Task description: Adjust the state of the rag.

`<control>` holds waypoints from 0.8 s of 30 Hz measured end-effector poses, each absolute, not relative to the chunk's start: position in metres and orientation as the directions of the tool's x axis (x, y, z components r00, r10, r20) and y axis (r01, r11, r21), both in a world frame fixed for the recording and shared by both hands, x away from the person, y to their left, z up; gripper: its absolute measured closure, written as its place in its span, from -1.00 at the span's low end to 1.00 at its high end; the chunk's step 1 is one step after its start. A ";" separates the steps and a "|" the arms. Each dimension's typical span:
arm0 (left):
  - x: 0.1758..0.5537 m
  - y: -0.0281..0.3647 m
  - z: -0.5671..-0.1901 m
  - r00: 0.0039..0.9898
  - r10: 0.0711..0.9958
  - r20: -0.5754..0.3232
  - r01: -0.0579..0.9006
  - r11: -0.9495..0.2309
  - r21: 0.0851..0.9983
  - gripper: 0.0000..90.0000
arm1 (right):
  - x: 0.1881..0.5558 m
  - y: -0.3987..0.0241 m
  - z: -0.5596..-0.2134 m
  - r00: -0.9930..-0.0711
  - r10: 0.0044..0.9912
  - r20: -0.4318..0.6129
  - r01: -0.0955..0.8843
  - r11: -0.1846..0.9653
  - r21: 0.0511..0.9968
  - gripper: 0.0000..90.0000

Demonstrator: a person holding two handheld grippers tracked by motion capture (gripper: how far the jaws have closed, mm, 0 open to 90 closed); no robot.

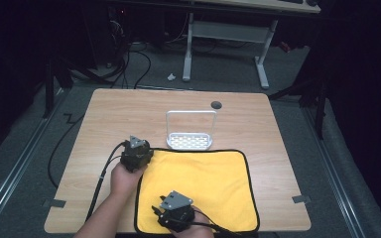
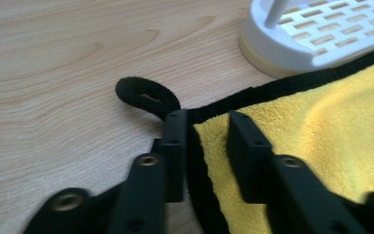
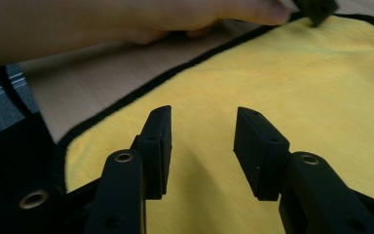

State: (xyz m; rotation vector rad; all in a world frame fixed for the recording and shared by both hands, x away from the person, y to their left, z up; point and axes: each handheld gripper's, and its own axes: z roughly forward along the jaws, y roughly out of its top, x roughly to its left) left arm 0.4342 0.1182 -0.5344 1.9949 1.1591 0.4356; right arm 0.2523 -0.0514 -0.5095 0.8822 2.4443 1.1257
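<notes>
Fluffy yellow cloth [image 1: 203, 186], black-hemmed, on wood desk [image 1: 109, 114] near edge. Left gripper [image 2: 202, 141] jaws straddle its corner w/ loop, gap visible; right gripper [image 3: 202, 151] jaws apart above nap.

White slotted rack [image 1: 189, 140] on the wooden table [image 1: 109, 119], dark grommet [image 1: 216, 104] beyond.

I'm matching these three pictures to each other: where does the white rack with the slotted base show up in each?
High view: the white rack stands at table centre, just past the yellow cloth's far edge.
Left gripper view: the rack's slotted base is at top right, touching the cloth's black hem.
Right gripper view: not in it.
Shared landmark: the yellow cloth, black-edged.
</notes>
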 end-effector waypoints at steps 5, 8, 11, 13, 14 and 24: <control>0.436 0.125 -0.535 0.530 0.833 -0.158 0.607 -0.242 0.757 0.82 | 0.246 -0.024 -0.515 -0.804 0.595 -0.016 0.383 0.538 0.751 0.23; 0.438 0.128 -0.536 0.526 0.829 -0.187 0.619 -0.223 0.753 0.83 | 0.245 -0.011 -0.520 -0.815 0.579 -0.004 0.384 0.546 0.744 0.17; 0.438 0.128 -0.536 0.526 0.828 -0.195 0.622 -0.217 0.753 0.84 | 0.248 -0.002 -0.526 -0.815 0.580 0.011 0.397 0.544 0.740 0.12; 0.438 0.129 -0.536 0.525 0.828 -0.198 0.623 -0.215 0.752 0.83 | 0.251 0.001 -0.529 -0.811 0.585 0.018 0.408 0.543 0.734 0.11; 0.438 0.129 -0.536 0.524 0.827 -0.201 0.624 -0.213 0.752 0.84 | 0.252 0.003 -0.531 -0.810 0.587 0.011 0.405 0.545 0.734 0.11; 0.438 0.130 -0.536 0.523 0.825 -0.217 0.631 -0.203 0.749 0.83 | 0.254 0.003 -0.532 -0.793 0.605 -0.067 0.378 0.576 0.725 0.67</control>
